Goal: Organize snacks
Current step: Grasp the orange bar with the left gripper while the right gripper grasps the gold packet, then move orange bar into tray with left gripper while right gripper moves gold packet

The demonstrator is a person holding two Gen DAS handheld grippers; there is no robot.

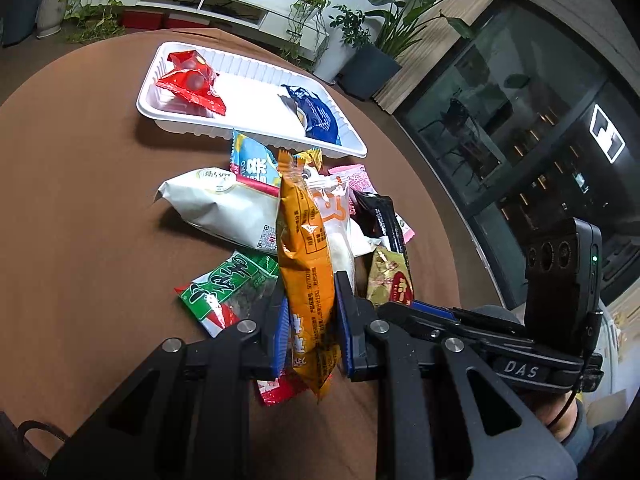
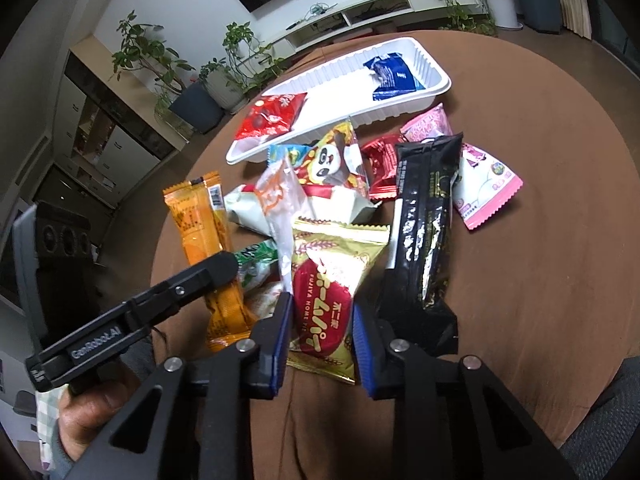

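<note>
A heap of snack packets lies on the round brown table (image 1: 80, 208). My left gripper (image 1: 312, 320) is shut on a long orange packet (image 1: 306, 248) and holds it above the heap; the packet also shows in the right wrist view (image 2: 204, 224). My right gripper (image 2: 320, 324) is open, its fingers on either side of a gold and red packet (image 2: 332, 292) that lies flat on the table. A white tray (image 1: 256, 72) at the far side holds a red packet (image 1: 190, 80) and a dark blue packet (image 1: 316, 114).
The heap also has a white bag (image 1: 224, 204), a green packet (image 1: 232, 284), a long black packet (image 2: 428, 224), pink packets (image 2: 480, 184) and a panda packet (image 2: 332, 160). Potted plants (image 1: 384, 32) and a low white cabinet (image 1: 208, 0) stand beyond the table.
</note>
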